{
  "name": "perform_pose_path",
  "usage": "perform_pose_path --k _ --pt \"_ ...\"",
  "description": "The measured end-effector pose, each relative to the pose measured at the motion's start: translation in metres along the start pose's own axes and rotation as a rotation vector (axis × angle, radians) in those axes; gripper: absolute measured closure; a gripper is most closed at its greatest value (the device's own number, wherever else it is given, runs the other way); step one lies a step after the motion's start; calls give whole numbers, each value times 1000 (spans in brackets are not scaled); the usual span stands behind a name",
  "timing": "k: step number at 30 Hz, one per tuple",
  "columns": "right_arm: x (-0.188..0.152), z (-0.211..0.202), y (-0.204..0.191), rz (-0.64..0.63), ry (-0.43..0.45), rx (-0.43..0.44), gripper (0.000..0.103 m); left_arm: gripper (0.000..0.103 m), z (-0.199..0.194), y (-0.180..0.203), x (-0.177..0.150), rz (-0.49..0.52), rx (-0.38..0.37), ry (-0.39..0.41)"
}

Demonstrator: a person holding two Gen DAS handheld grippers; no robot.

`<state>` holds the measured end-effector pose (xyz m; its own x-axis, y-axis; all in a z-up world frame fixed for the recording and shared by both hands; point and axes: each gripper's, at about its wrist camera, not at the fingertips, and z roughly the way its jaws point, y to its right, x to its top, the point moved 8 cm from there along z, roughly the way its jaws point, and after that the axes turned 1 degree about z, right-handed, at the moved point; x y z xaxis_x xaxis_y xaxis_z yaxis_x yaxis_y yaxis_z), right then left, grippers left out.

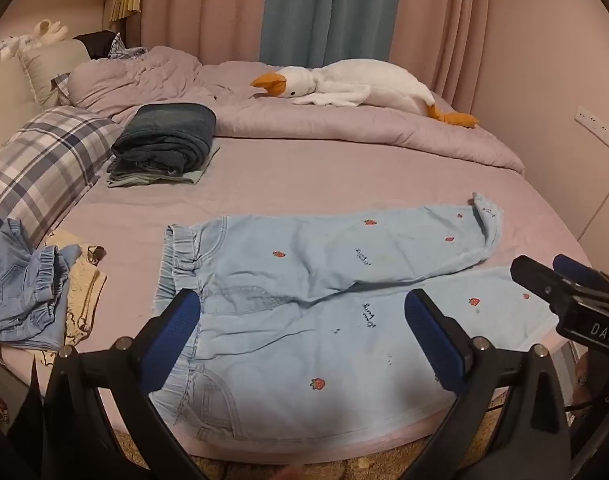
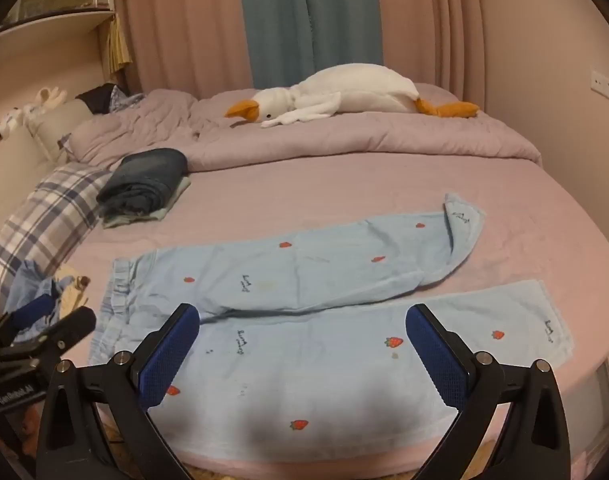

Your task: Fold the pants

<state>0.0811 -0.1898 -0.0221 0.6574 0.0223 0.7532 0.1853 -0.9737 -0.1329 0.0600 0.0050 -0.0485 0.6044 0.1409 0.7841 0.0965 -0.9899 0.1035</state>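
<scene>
**Pants lay flat on the bed, both grippers open above them**

The pants lay spread on the near part of the bed, waistband to the left and legs to the right. The far leg was bent and its cuff was turned back; the near leg was straight along the near edge of the bed. Small strawberries and dark writing were on the cloth, but the writing was too small to read.

The left gripper was over the waist part, its jaws wide apart and holding nothing. Its fingers hid a part of the waistband. The right gripper was over the near leg, also wide open and empty. In the left view it was cut off at the right edge.

To the left lay a heap of clothes, partly cut off by the picture edge, so I could not tell what the pieces were. Further away a folded pile sat near a plaid pillow. A toy goose lay on the blanket at the far side, before the curtains.
</scene>
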Motion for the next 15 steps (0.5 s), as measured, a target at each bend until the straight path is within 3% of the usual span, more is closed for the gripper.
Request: perform_pose_path --k 5,7,15 --pt "-14 -2 -1 21 0 17 0 1 6 9 -9 -1 -39 -60" --pt "-13 3 -3 12 -35 9 0 1 7 12 -10 10 -35 -64" --pt "-14 -1 0 28 -9 3 0 1 8 15 -16 5 -35 -78"
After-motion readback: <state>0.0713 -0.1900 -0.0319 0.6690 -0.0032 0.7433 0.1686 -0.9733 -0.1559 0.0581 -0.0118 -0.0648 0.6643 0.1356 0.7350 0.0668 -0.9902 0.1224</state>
